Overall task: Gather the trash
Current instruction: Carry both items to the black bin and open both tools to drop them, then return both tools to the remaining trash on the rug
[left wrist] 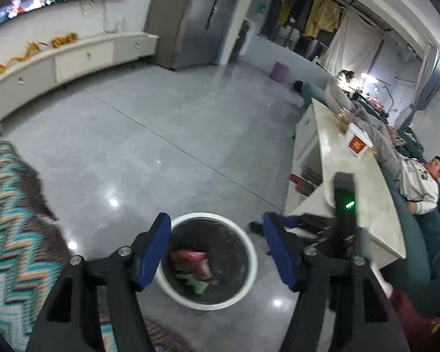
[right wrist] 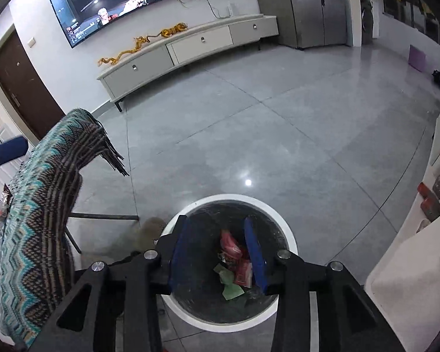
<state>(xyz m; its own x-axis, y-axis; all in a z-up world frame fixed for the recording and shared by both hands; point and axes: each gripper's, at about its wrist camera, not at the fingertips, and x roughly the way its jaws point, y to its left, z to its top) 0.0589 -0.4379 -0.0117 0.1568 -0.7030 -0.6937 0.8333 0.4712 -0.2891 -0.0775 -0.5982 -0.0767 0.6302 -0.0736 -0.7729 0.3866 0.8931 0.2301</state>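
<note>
Left gripper (left wrist: 217, 252): released, nothing between its blue pads, above the bin.
Right gripper (right wrist: 217, 253): jaws apart, empty, over the bin's mouth.
Bin (right wrist: 290, 234): white-rimmed, on the grey floor (right wrist: 249, 123).
Trash (right wrist: 234, 261): red and green wrappers at the bin's bottom.

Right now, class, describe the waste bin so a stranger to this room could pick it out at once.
Start at the long white TV cabinet under the wall screen, then come across the bare grey floor toward the zigzag-patterned cloth. Beside it stands the waste bin: round, white-rimmed, black-lined, with red and green wrappers inside. Nothing else on the floor nearby is round.
</note>
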